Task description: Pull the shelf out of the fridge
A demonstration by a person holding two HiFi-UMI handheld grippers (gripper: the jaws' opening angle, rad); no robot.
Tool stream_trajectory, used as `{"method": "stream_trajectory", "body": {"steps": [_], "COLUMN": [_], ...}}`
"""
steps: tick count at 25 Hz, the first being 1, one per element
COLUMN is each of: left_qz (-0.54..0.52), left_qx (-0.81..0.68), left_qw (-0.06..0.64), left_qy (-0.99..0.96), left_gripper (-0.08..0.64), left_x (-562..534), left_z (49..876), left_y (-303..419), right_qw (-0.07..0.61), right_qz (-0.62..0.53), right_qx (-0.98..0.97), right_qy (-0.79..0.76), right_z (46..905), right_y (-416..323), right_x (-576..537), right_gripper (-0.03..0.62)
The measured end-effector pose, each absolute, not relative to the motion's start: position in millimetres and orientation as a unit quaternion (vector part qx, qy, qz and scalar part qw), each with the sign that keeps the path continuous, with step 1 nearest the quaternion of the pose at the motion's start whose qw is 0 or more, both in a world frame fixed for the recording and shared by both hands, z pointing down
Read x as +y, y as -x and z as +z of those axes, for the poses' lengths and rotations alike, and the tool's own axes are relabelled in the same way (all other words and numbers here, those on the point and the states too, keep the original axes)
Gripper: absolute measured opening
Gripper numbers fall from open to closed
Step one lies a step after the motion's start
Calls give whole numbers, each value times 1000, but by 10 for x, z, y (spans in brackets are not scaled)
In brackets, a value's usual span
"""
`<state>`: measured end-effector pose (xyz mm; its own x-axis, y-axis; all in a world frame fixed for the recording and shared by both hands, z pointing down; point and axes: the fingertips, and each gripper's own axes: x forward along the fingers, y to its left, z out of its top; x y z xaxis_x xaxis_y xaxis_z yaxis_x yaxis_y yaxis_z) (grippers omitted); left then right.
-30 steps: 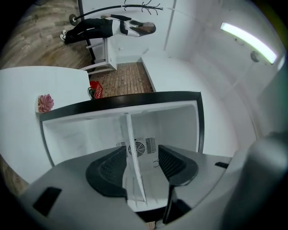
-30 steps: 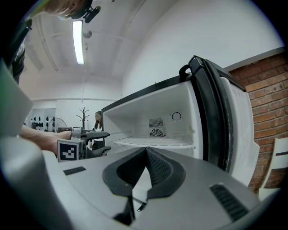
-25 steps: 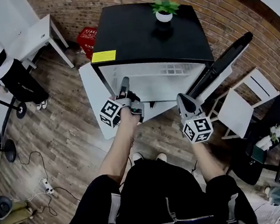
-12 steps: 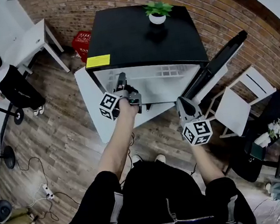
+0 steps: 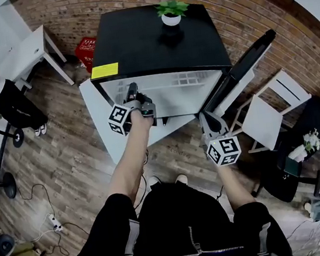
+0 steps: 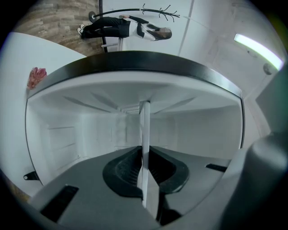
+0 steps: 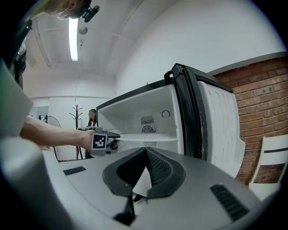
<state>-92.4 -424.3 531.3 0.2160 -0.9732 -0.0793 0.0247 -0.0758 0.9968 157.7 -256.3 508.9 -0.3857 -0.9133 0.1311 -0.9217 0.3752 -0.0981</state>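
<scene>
Black on top and white inside, the fridge point(image 5: 153, 39) stands in the head view with its door point(image 5: 241, 71) swung wide to the right and a small potted plant point(image 5: 171, 11) on its lid. The left gripper point(image 5: 130, 90) reaches into the open compartment, while the right gripper point(image 5: 207, 118) hangs low in front of the door, well apart from the cabinet. From this angle the white interior blends together, so I cannot tell one level from another. In the left gripper view the shelf point(image 6: 144, 134) shows as a thin white plate seen edge-on, running straight back into the cabinet. Its front edge sits between the jaws, which are closing on it, and both ribbed pads already look pressed against it. In the right gripper view that gripper's jaws are together with nothing between them. Beyond them the shelf lies level inside the compartment, its front edge about flush with the opening, and the left gripper meets it at the near-left corner. I judge that opening the door and reaching the shelf are done and that the grip is only now being taken. The pull itself has not begun, since the shelf sits fully in the fridge. What is left is to firm the pinch and draw the plate straight out along its side rails until it comes free. The idle right gripper is free to steady the far side if needed.
</scene>
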Motion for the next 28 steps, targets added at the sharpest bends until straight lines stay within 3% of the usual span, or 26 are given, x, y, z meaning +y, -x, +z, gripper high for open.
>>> {"method": "stream_trajectory", "body": {"steps": [4,8,11,14,28], "left_qz": [-464,-462,-460,-455,-451], "left_qx": [-416,-415,-415,-415,-405], "left_qw": [541,543,545,547,560], "left_qy": [-565,-565,-565,-567,-565], "left_gripper": [41,40,40,38,38], "left_x": [-4243,-4230,-4225,-4217,-4044], "left_z": [5318,5320,5320,5321,5336], "left_y": [926,928,934,926,915], "right_qw": [22,-36,-93,-130,-312], "right_qz": [82,139,199,247,427], "right_qx": [-831,-828,-810,-794,-693], "right_qy": [-549,-541,-544,-541,-490], "right_z": [5096,5126,5191,5268,5262], "right_y": [-1536,-1538,-1588,-1602,-1579], "right_x": [-2502,-2455,-2450,-2457,-3121], "right_gripper": [5,14,117,145,163]}}
